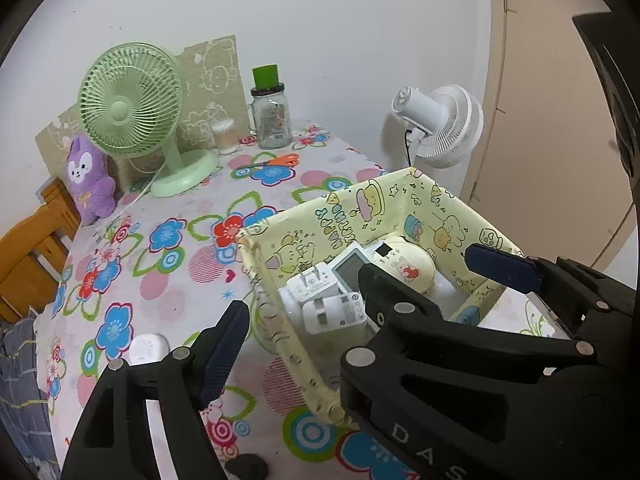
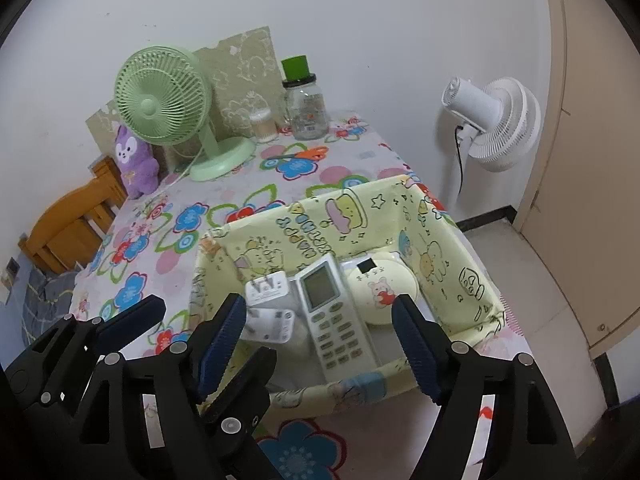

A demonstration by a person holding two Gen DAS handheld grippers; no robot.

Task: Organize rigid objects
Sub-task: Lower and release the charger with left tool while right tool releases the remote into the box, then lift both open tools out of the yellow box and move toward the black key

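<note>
A yellow cartoon-print fabric basket (image 1: 352, 216) (image 2: 320, 224) stands near the right edge of the flowered table. In it lie a white remote (image 2: 328, 312) (image 1: 350, 266), two white plug chargers (image 2: 266, 286) (image 1: 336, 314) and a round cream case (image 2: 380, 292) (image 1: 408, 264). My right gripper (image 2: 320, 312) (image 1: 424, 268) hovers open above the basket's near side, touching nothing. Close on its left, my left gripper (image 1: 316, 320) is open over the basket's left wall, its right finger largely covered. Its fingers (image 2: 136, 314) show. A small white item (image 1: 146, 348) lies on the cloth behind its left finger.
At the back stand a green desk fan (image 1: 128, 108), a purple plush (image 1: 90, 184), a glass jar (image 1: 272, 120), a cotton-swab pot (image 1: 224, 136) and orange scissors (image 1: 276, 160). A white fan (image 2: 492, 124) stands off the table's right, a wooden chair (image 2: 68, 224) at its left. A small black thing (image 1: 246, 466) lies near me.
</note>
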